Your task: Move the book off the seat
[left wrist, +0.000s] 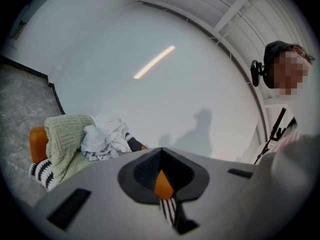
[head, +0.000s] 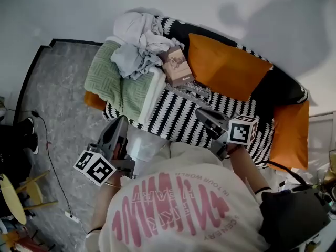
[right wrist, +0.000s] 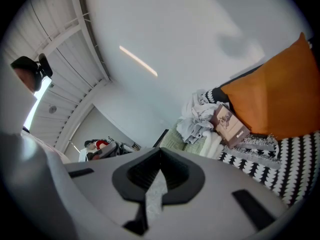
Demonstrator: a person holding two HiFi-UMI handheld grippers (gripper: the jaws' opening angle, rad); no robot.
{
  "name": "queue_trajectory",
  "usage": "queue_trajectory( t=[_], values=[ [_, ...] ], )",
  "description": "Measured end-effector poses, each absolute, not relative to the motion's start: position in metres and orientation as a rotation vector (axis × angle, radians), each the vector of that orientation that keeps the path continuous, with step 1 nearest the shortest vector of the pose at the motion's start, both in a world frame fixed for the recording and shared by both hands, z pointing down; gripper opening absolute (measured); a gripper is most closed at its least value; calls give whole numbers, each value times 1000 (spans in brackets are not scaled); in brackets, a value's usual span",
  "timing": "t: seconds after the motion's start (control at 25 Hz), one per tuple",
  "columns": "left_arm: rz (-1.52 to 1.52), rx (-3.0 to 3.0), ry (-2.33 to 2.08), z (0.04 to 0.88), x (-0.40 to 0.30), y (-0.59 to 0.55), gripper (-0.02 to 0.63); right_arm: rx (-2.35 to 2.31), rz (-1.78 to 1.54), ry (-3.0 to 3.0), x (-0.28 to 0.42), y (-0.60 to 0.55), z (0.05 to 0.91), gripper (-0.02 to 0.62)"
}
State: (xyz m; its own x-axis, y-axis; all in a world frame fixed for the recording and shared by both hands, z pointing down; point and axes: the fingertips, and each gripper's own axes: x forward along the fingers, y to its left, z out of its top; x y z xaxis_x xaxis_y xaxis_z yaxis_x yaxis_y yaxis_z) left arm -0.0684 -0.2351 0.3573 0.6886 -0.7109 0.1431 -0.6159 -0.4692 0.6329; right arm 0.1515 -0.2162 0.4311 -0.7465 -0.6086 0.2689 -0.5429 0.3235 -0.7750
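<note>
The book has a brownish cover and lies on the sofa seat, leaning against a pile of white clothes, beside an orange cushion. In the right gripper view the book shows far ahead to the right. My right gripper hovers over the striped seat cover, well short of the book, jaws shut and empty. My left gripper hangs at the sofa's front edge, left of the book, also shut with nothing in it. The left gripper view shows the clothes but not the book.
A green knitted blanket drapes over the sofa's left end. A second orange cushion lies at the right end. Grey stone floor with a cable runs along the left. The white wall stands behind the sofa.
</note>
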Motion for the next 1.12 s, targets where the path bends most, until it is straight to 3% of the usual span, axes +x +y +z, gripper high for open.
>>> queue_trajectory(
  t=[1.12],
  values=[
    [-104, 2022, -1339, 376, -93, -281, 8, -1018, -1478, 2552, 173, -376, 466, 8]
  ],
)
